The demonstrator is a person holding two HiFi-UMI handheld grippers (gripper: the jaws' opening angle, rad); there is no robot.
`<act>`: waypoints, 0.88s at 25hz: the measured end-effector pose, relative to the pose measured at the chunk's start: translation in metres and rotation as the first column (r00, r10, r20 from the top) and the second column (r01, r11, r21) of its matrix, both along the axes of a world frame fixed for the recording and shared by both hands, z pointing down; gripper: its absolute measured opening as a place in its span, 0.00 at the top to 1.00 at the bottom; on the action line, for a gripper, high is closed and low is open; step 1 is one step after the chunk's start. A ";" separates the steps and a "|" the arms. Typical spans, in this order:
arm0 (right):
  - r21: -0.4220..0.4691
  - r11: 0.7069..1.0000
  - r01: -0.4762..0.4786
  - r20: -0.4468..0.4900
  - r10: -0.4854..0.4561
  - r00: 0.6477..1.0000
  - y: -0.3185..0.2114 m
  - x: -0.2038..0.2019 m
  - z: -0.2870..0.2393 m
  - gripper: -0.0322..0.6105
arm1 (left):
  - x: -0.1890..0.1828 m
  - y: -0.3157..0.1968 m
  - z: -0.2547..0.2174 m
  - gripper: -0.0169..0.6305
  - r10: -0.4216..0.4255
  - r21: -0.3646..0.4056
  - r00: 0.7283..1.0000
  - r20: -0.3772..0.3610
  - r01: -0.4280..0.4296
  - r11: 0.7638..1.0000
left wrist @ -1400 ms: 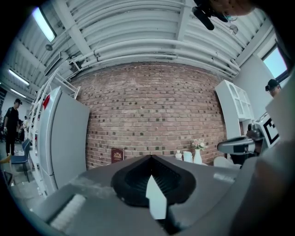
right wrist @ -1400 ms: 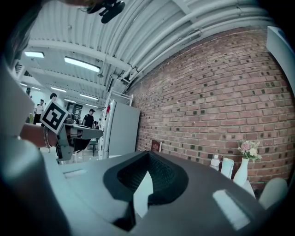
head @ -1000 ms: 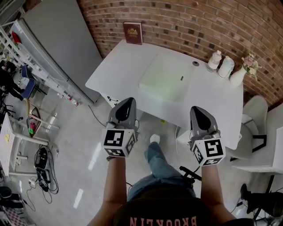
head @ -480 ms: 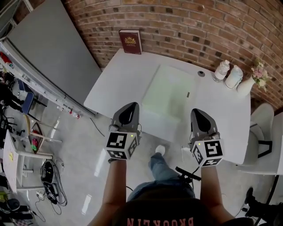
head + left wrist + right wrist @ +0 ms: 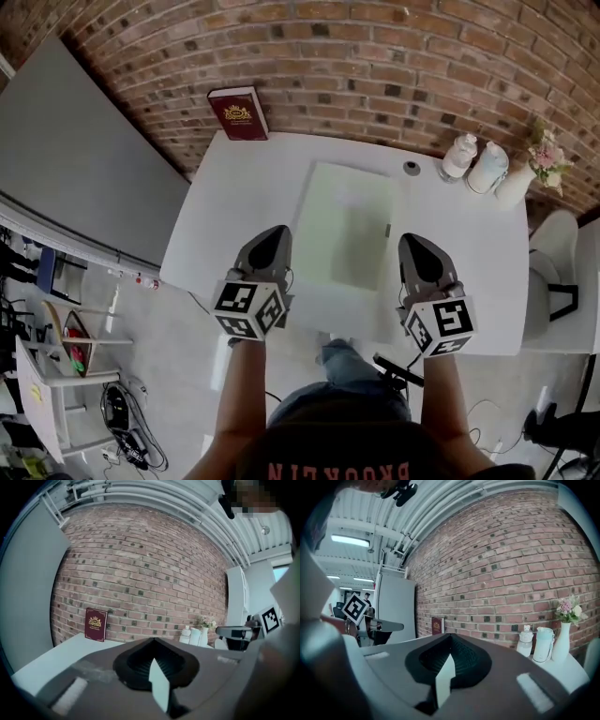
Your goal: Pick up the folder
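The table (image 5: 244, 216) holds 1 folder (image 5: 347, 230), 1 book (image 5: 238, 112), 2 bottles (image 5: 458, 155) (image 5: 487, 166), 1 vase (image 5: 514, 186).

Rough red brick wall (image 5: 375, 56) at twelve o'clock; smooth white table (image 5: 234, 220); pale matt folder (image 5: 349, 234); cloth-like maroon book (image 5: 237, 112), gilt emblem.

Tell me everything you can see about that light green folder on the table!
The folder is a pale green rectangle, plain on top, maybe plastic or card. It looks closed. A small dark mark sits at its right edge. It lies flat near the middle of the white table, long sides pointing toward the brick wall. Only the table seems to touch it; the left tool and right tool, both shut, are either side of it.
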State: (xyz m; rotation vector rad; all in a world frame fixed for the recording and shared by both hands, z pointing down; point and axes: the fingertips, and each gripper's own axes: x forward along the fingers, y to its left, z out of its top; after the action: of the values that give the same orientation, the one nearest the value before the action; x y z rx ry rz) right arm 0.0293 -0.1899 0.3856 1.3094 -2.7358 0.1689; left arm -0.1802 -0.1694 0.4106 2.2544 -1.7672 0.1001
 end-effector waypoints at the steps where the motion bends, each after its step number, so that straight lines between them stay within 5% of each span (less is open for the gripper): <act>1: -0.008 1.000 -0.019 -0.014 0.019 1.000 -0.008 0.002 0.003 0.95 | -0.001 -0.008 0.004 0.98 0.004 -0.012 1.000 0.017 -0.004 1.000; 4: -0.043 0.997 -0.062 -0.040 0.060 0.997 -0.027 0.009 0.015 0.95 | -0.004 -0.029 0.012 0.98 0.013 -0.042 0.998 0.064 -0.011 0.999; 10: -0.137 0.984 -0.113 -0.003 0.114 0.994 -0.047 0.014 0.032 0.95 | -0.011 -0.054 0.024 0.97 0.049 -0.095 0.998 0.026 -0.046 0.994; 12: -0.167 0.978 -0.126 0.009 0.129 0.992 -0.052 0.014 0.039 0.84 | -0.012 -0.060 0.030 0.79 0.077 -0.122 0.997 0.016 -0.074 0.990; 16: -0.215 0.966 -0.144 0.017 0.151 0.988 -0.059 0.011 0.050 0.68 | -0.013 -0.073 0.045 0.69 0.139 -0.175 0.990 0.004 -0.136 0.975; 22: -0.319 0.929 -0.187 -0.036 0.186 0.982 -0.071 0.011 0.077 0.61 | -0.015 -0.094 0.067 0.63 0.202 -0.232 0.979 -0.013 -0.199 0.952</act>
State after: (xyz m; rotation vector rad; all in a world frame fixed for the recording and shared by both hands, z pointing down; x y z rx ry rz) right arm 0.0406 -0.2612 0.4623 1.4626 -2.4377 0.5992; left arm -0.1949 -0.2638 0.4773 2.2557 -1.4410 0.3424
